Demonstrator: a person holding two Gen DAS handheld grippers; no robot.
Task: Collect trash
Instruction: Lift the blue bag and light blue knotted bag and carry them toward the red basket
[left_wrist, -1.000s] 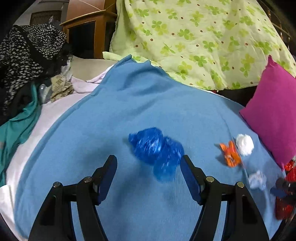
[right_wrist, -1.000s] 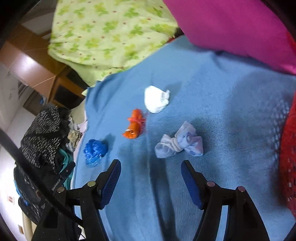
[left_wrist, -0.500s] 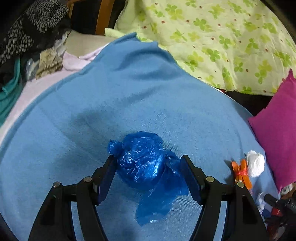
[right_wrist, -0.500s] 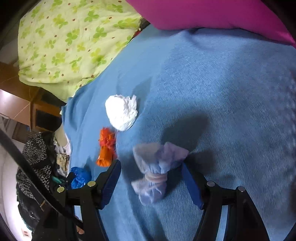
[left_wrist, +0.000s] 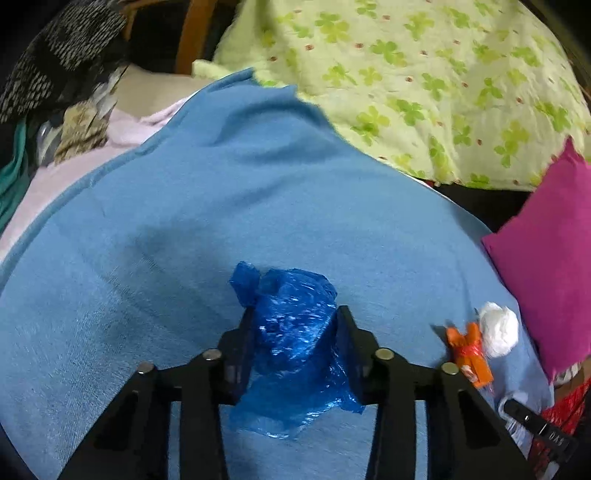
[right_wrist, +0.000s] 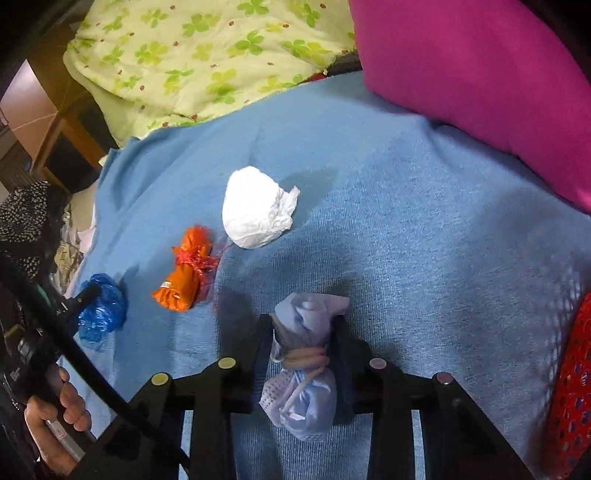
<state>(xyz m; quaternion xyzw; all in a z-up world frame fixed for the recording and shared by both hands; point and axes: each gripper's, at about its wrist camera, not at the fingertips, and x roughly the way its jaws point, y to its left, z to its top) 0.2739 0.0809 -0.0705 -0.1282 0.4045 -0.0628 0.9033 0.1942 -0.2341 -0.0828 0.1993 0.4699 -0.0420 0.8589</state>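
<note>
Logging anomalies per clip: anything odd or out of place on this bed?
Litter on bedding: an orange wrapper bundle and white paper wad lie loose on the blue blanket. The left gripper clamps a blue plastic bag; the right gripper clamps a tied face mask.

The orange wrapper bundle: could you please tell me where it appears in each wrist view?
Left wrist: orange wrapper bundle at lower right, beside the white paper ball.
Right wrist: the bundle at centre left, below-left of the ball.
Shared landmark: magenta pillow.
</note>
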